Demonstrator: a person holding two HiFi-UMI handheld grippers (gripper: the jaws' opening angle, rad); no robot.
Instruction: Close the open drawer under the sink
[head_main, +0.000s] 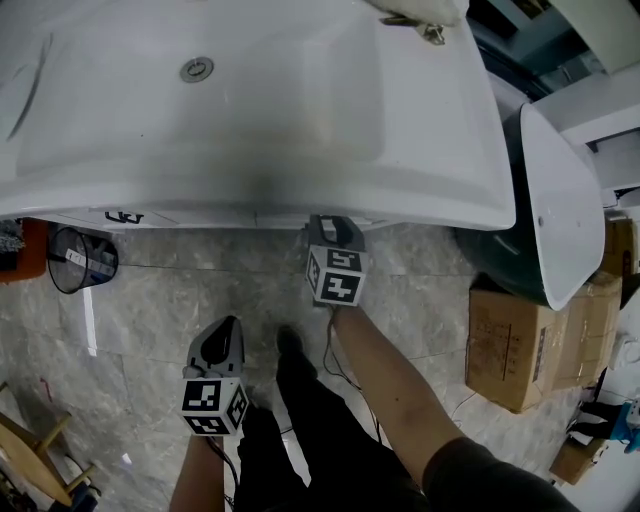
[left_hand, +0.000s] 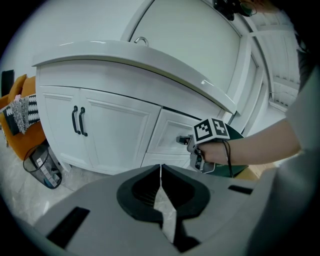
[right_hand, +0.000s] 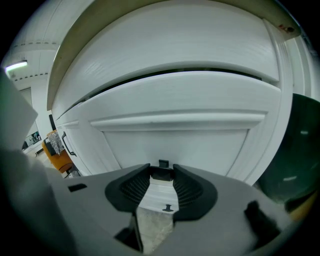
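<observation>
The white drawer front (right_hand: 175, 145) fills the right gripper view, below the sink (head_main: 250, 110). Its small black handle (right_hand: 162, 173) sits between the tips of my right gripper (right_hand: 162, 176), which is shut on it. In the left gripper view the right gripper (left_hand: 186, 141) is at that handle, and the drawer front (left_hand: 170, 131) looks almost flush with the cabinet. From the head view the right gripper (head_main: 333, 232) reaches under the sink's front rim. My left gripper (head_main: 225, 328) hangs back over the floor, shut and holding nothing (left_hand: 160, 170).
Two cabinet doors with black handles (left_hand: 78, 121) stand left of the drawer. A wire bin (head_main: 82, 260) sits on the floor at the left. A dark green tub with a white lid (head_main: 555, 200) and cardboard boxes (head_main: 520, 345) crowd the right. The person's legs (head_main: 300, 400) are below.
</observation>
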